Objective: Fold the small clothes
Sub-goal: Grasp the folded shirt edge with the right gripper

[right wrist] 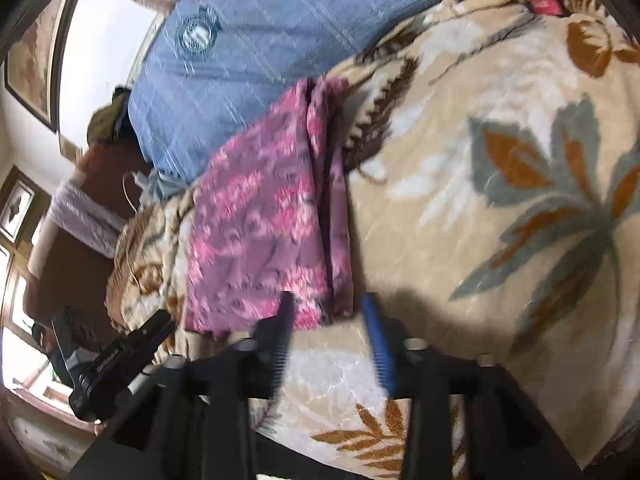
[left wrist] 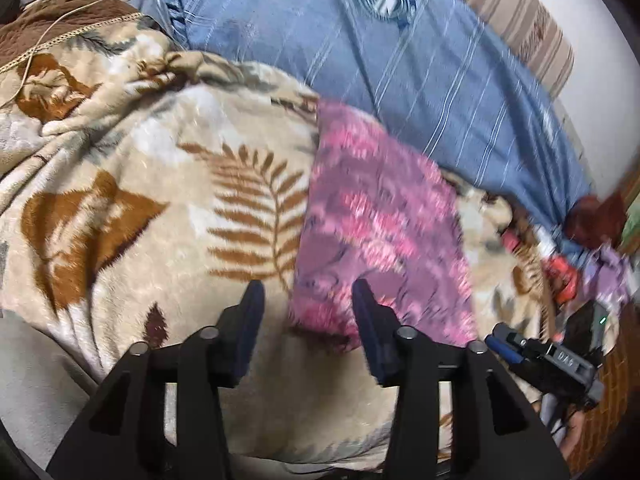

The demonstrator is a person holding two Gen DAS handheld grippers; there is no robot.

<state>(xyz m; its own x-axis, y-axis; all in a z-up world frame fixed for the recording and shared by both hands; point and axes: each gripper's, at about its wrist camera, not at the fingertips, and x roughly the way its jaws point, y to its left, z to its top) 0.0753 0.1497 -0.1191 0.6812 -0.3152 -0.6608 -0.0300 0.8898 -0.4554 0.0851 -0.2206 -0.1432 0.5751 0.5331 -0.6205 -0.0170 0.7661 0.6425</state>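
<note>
With both hand-held grippers parted and empty, I note pink floral garment lying folded on leaf-print blanket, centre frame, long axis running toward blue pillow. Left hand-held gripper straddles near corner; right hand-held gripper at other near corner.

Left gripper: jaws stand apart with nothing between them, tips aimed toward 12 o'clock and tilted downward.
Left fingers: dark pads, both free of any contact.
Right gripper: jaws parted, nothing gripped, tips aimed toward 12 o'clock and angled downward.
Right fingers: blue ribbed pad at 1 o'clock, dark one at 11 o'clock, blurred.
</note>
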